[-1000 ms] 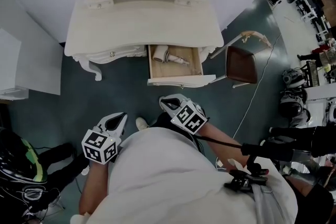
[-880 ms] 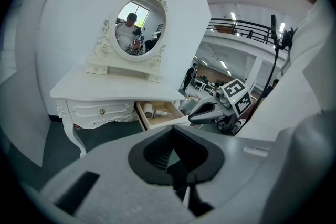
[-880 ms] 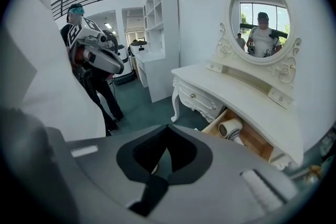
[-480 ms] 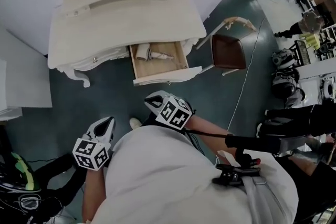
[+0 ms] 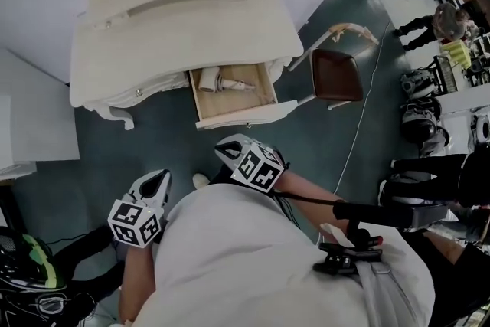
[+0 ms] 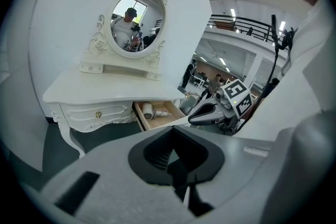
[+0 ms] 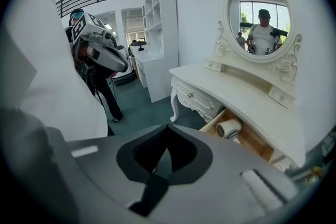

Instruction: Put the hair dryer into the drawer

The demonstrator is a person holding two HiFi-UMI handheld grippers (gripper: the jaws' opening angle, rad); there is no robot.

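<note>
**Hair dryer already in the open drawer, both grippers shut and empty**

The hair dryer [image 5: 220, 80] lies on its side on the drawer floor, well ahead of both sets of fingertips and touched by neither. Its fat round barrel sits toward the side of the left fingers and its slimmer handle runs toward the right. It looks like pale, smooth moulded plastic, so I would judge it stiff, fairly light and a little slippery. It is probably heavier at the barrel end. The handle, close to where it meets the barrel, seems the best place to pinch it, since the barrel looks too wide and rounded for a sure grip. Whether a cord lies coiled beside it is too small to tell.

The drawer [image 5: 246, 116] is a shallow box of bare, pale wood with a white painted front. It is pulled fully out toward the fingers. The dressing table [image 5: 176, 19] above it is glossy cream, with a curved top, carved trim, small round knobs and an oval mirror [image 6: 137, 21].

The right gripper [image 5: 223, 147] is the nearer one, just short of the drawer front. Its fingers are pressed together with nothing between them. The left gripper [image 5: 158, 178] hangs further back and off to the side, likewise closed on nothing. A brown-seated chair [image 5: 337, 76] stands beyond the right fingers, beside the table.
</note>
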